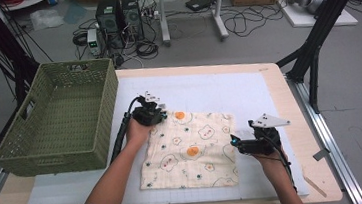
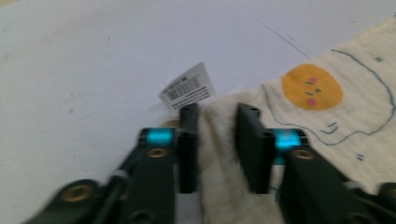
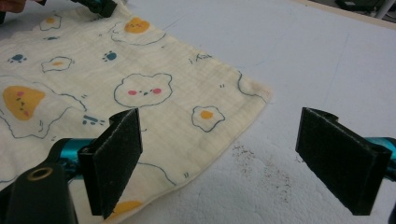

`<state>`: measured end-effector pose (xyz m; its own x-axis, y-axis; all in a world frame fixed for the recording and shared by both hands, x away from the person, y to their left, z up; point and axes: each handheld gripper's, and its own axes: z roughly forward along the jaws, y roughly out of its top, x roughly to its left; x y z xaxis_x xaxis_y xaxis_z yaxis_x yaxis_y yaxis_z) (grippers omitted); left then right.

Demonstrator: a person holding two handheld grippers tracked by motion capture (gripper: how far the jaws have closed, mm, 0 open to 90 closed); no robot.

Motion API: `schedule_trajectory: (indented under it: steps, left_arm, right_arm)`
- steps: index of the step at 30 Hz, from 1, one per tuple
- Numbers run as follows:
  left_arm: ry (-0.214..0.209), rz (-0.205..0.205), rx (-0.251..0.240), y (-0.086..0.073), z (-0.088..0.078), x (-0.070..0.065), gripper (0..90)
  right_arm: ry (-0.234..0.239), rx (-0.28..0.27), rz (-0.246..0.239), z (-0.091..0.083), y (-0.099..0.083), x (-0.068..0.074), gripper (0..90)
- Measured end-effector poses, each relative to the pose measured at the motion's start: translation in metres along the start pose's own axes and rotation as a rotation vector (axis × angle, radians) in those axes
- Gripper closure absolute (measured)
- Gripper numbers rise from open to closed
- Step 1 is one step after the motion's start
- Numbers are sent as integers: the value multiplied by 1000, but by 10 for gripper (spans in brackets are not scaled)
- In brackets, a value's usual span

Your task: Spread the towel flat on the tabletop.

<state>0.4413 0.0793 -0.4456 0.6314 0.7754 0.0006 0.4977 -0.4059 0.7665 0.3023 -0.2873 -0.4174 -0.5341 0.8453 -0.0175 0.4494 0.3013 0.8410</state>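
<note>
here, on a white mat point(image 1: 208, 92) covering a wooden table point(image 1: 301, 115), a green woven basket point(image 1: 60, 118) stands at the left edge with nothing visible inside. just beside it, toward the middle, a cream cloth point(image 1: 191, 148) printed with fried eggs and bear faces lies spread flat. the left gripper point(image 1: 151, 116) sits at the cloth's far left corner; in the left gripper view its jaws are clamped on a raised fold of the fabric point(image 2: 219, 140), next to a white barcode tag point(image 2: 187, 87) at the hem. the right gripper point(image 1: 243, 145) rests at the cloth's right edge with its jaws spread wide and grasping nothing, one pad point(image 3: 114, 161) over the fabric point(image 3: 140, 88), the other over bare mat flecked with dark specks point(image 3: 261, 168). behind the table, computer towers point(image 1: 118, 15) and loose cables point(image 1: 246, 20) crowd the floor, and a black stand point(image 1: 314, 44) rises at the right.
</note>
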Motion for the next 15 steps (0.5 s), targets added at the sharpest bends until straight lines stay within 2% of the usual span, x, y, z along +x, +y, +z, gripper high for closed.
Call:
schedule_trajectory:
  steps: [2,5,6,9,10,12,13,15]
  left_arm:
    - [1,-15,-6,0,0,1,835]
    - [50,-32,-24,0,1,4,843]
    - [79,-43,-36,0,1,8,844]
    - [140,-106,-69,-1,-2,18,844]
    - [144,-128,-72,-2,-3,20,841]
    - [123,-122,-68,-4,-2,20,789]
    - [118,-117,-62,-4,-2,20,705]
    - [100,-142,-85,-4,-4,20,577]
  right_arm:
    - [1,2,-2,0,0,1,139]
    - [-4,2,-6,0,0,0,139]
    - [-5,3,-5,0,-1,0,140]
    - [-15,4,4,0,-1,-2,140]
    - [-22,7,6,1,-1,-2,139]
    - [-26,12,2,2,-1,-2,141]
    - [-29,14,-1,3,-1,-2,141]
    - [-35,13,3,4,-1,-3,145]
